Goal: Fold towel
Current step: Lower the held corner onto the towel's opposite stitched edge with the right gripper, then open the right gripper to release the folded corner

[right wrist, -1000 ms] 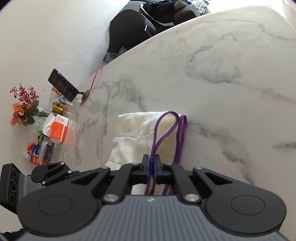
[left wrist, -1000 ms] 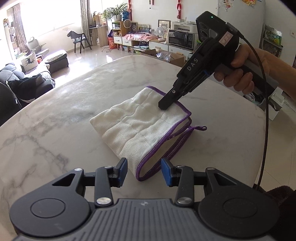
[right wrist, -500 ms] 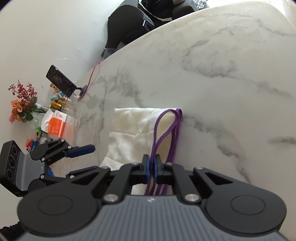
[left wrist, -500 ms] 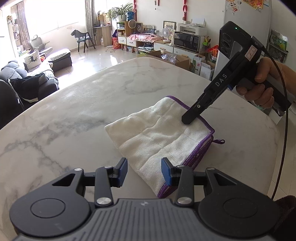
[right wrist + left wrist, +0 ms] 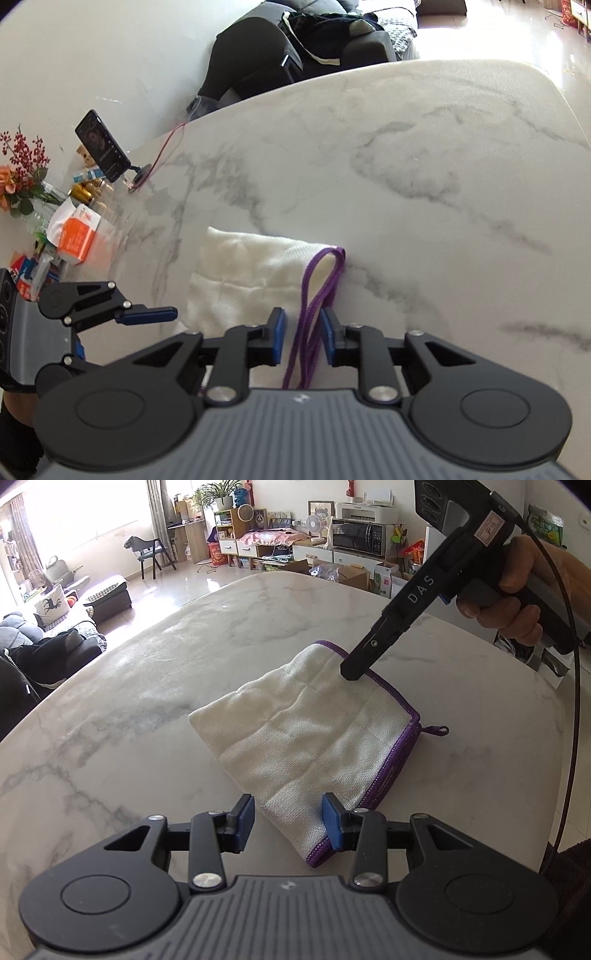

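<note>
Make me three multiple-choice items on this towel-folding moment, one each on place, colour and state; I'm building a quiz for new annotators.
1. Where does the towel lie?
A. on the marble table
B. on a sofa
C. on the floor

2. What colour is the towel's edging?
A. green
B. purple
C. red

3. How are the right gripper jaws?
A. clamped on the hem
B. apart around the hem
C. out of view

Answers: 1 A, marble shows all around it; 2 B, purple trim lines the edges; 3 B, the pads have just been opening, with gaps beside the hem.

Marble table [image 5: 147, 686], propped phone [image 5: 102, 146], microwave [image 5: 356, 535], sofa [image 5: 55, 653]
</note>
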### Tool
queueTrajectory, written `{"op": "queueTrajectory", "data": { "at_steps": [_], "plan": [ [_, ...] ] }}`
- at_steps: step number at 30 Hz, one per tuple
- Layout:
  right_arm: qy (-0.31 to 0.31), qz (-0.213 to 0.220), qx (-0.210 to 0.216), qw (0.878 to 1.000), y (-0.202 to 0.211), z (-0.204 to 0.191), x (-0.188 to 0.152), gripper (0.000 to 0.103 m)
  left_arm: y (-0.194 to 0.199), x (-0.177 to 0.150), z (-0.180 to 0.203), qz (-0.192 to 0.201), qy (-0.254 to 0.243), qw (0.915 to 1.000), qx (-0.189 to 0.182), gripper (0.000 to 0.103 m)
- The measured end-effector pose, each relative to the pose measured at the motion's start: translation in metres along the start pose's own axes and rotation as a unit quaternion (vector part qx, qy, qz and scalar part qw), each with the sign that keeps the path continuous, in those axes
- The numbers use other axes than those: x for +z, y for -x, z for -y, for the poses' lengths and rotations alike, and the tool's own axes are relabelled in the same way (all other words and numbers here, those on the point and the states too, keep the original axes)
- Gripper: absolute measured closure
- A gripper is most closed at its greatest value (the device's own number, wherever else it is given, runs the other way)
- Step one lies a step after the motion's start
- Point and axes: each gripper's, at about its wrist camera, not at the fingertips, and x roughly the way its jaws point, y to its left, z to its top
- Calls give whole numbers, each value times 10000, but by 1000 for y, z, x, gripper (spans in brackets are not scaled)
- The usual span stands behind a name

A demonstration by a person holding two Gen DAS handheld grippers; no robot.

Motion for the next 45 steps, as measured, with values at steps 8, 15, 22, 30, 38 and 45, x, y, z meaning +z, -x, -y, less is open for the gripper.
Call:
{"op": "queueTrajectory", "data": {
  "at_steps": [8, 15, 22, 30, 38, 45],
  "plan": [
    [521, 343, -153, 9979, 6, -19, 8, 80, 10, 10, -21, 312, 91, 9992, -236, 62],
    [850, 612, -732, 9918, 7, -30, 14, 80, -9, 23, -23, 335, -159, 9993, -75, 62],
    [992, 466, -467, 9929, -5, -40, 18, 82, -30, 40, -26, 510, -385, 9975, -313, 62],
    [1243, 245, -454, 9909, -34, -51, 18, 83, -61, 40, -36, 200, -445, 9980, -405, 62],
    [1176, 186, -538, 9914, -45, -29, 15, 95, -67, 27, -51, 253, -117, 9980, -566, 61],
    [1033, 285, -530, 9928, -38, -15, 12, 102, -64, 22, -50, 358, -109, 9977, -563, 61]
  ]
}}
